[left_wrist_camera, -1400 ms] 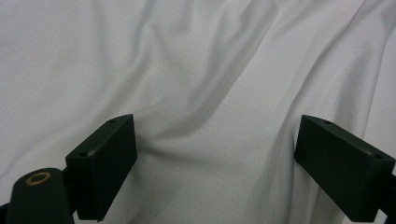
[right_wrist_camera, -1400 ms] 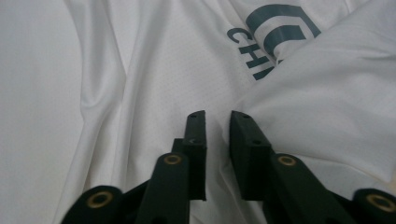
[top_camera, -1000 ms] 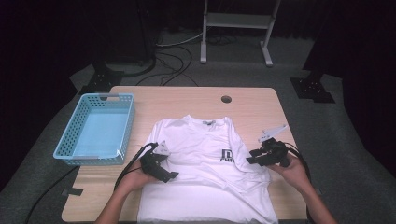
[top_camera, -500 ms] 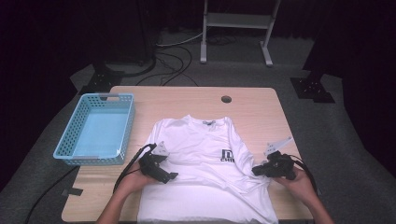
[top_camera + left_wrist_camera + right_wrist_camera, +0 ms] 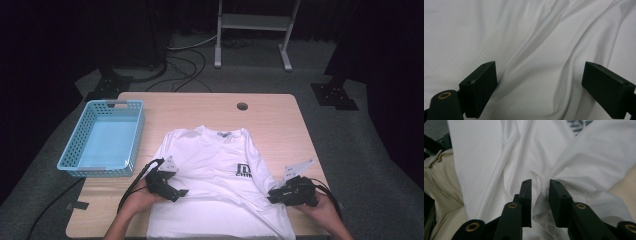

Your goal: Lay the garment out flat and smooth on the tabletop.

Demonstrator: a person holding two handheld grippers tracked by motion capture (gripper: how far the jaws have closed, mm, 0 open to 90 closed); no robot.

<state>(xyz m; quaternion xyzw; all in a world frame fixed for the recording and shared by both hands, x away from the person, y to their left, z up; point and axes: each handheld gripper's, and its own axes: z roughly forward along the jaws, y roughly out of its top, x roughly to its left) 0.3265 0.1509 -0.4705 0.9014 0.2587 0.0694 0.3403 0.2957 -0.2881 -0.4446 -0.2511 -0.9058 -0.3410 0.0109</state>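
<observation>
The shirt (image 5: 212, 185) is plain white with a small black print (image 5: 244, 170) on its chest and a grey label at the collar, and it lies at the near edge of a light wood tabletop (image 5: 280, 125) with a dark round hole near its far edge. The basket (image 5: 102, 139) at the tabletop's left edge is light blue with a pierced lattice wall. Both grippers, left (image 5: 169, 187) and right (image 5: 280, 194), are black with brass-coloured rings at the jaw pivots and a pale grey plate on top, their cables black; the floor is grey and the background almost black.
</observation>
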